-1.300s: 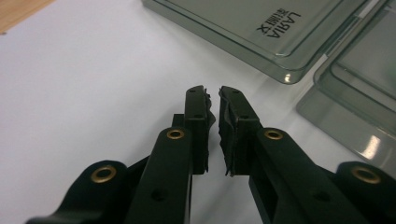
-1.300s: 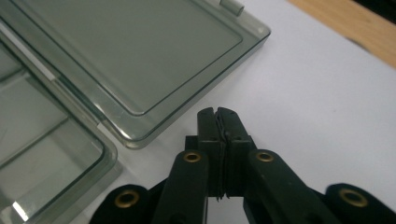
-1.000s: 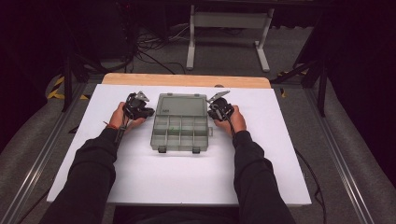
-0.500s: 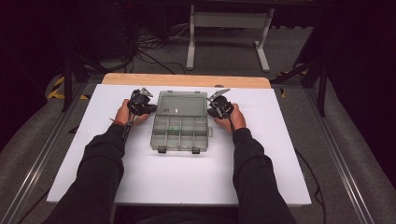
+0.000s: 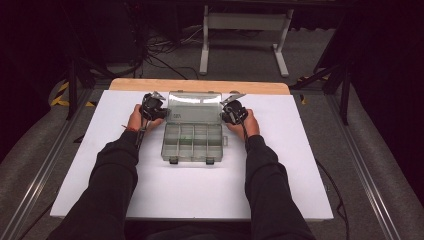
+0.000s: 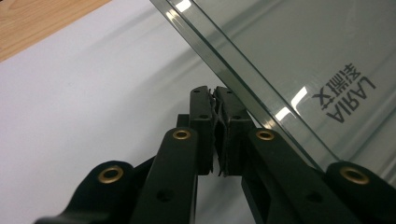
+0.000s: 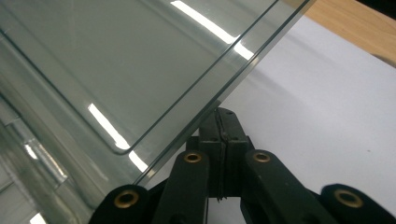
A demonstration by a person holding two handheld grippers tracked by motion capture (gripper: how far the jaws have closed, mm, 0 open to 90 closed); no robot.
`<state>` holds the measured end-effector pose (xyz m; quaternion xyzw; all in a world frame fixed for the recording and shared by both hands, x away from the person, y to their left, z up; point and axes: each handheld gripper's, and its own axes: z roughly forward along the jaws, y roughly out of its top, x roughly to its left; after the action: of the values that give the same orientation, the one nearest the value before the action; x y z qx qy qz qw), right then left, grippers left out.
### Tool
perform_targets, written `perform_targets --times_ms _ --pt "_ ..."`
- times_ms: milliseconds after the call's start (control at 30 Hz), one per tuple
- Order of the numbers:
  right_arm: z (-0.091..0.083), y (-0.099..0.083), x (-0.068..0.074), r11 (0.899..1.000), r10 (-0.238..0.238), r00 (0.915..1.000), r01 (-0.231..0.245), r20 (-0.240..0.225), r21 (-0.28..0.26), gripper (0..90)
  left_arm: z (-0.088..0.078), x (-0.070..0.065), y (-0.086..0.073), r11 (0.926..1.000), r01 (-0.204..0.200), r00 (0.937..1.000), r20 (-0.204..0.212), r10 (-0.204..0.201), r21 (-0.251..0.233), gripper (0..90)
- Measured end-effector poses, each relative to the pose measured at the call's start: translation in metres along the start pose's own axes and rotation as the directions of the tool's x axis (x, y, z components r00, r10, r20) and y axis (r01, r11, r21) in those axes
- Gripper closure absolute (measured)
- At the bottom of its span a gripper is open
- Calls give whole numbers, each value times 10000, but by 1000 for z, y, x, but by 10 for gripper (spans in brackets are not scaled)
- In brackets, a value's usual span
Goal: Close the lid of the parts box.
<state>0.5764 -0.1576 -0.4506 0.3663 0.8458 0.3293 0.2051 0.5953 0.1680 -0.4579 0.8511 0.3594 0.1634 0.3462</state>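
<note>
On the white table (image 5: 100,165), a clear compartment box (image 5: 192,142) sits mid-table with its lid (image 5: 195,102) raised — both the left gripper (image 6: 219,100) and right gripper (image 7: 223,114) pressed closed beside the lid's edges, holding nothing — compartments apparently empty.

Only readable bit is "LARIA" plus a couple of Chinese characters, moulded upside down on the clear lid (image 6: 299,56).

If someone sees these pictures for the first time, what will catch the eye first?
First, the clear plastic organizer box in the middle of the white table, its lid raised at the far side. Next, the two black tools flanking that lid: the left hand-held gripper and the right hand-held gripper, both with jaws shut beside the lid's edges.
</note>
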Motion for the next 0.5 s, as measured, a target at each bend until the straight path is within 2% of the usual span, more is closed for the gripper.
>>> perform_targets --times_ms 167,200,300,400,500 --pt "1 1 -1 9998 35 9999 -33 95 -182 900 -2 1 2 9999 -29 9999 -119 27 -114 860" --pt "0 2 -2 9990 206 9998 -203 70 -399 900 -3 2 4 9999 19 10000 -93 -21 -172 860" --pt "-3 6 -4 9976 303 9995 -296 108 -623 900 -7 1 10 9995 56 9999 -113 -59 -301 861" --pt "-6 10 -4 9966 248 9996 -238 114 -795 900 -14 2 16 9979 74 9997 -239 -90 -649 860" --pt "-12 16 -4 9944 110 9996 -81 272 -1058 900 -19 1 20 9973 -45 9994 -339 20 -732 861"
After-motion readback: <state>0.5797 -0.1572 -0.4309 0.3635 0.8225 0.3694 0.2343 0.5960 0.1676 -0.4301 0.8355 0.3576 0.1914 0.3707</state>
